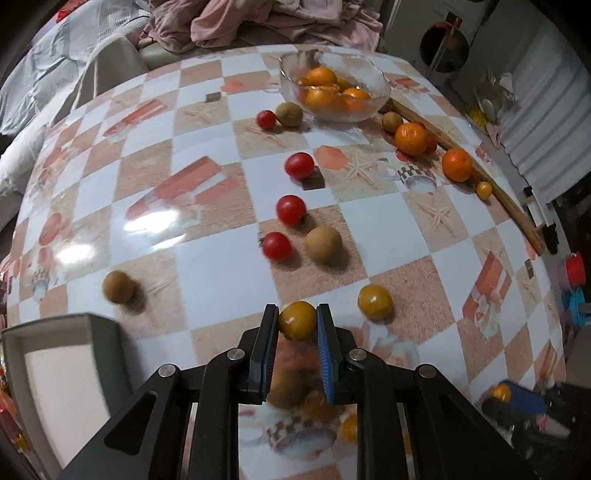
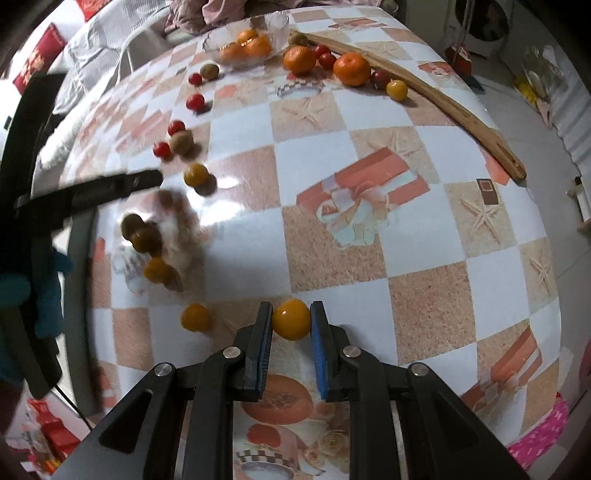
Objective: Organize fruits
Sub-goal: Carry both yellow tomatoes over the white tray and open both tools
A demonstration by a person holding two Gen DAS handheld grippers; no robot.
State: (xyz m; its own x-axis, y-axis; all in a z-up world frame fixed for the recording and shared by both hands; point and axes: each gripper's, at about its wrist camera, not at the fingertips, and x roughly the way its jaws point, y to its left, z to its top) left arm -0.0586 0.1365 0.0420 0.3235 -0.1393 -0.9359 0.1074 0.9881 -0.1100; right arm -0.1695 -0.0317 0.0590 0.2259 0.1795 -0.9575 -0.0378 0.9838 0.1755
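Note:
My left gripper (image 1: 297, 319) is shut on a yellow tomato (image 1: 297, 320) held above the checkered table (image 1: 207, 258). My right gripper (image 2: 291, 319) is shut on another yellow tomato (image 2: 291, 319). Red tomatoes (image 1: 291, 209), brown kiwis (image 1: 323, 240) and a loose yellow tomato (image 1: 375, 302) lie scattered on the table. A glass bowl (image 1: 334, 86) at the far side holds oranges. Two oranges (image 1: 410, 138) lie right of it. In the right wrist view the left gripper (image 2: 110, 188) shows blurred at the left, above blurred fruits (image 2: 147, 240).
A grey open box (image 1: 62, 369) stands at the near left table edge. A long wooden stick (image 2: 424, 96) lies along the far right edge. A bed with bedding and clothes (image 1: 258, 22) is behind the table. A yellow tomato (image 2: 195, 317) lies left of my right gripper.

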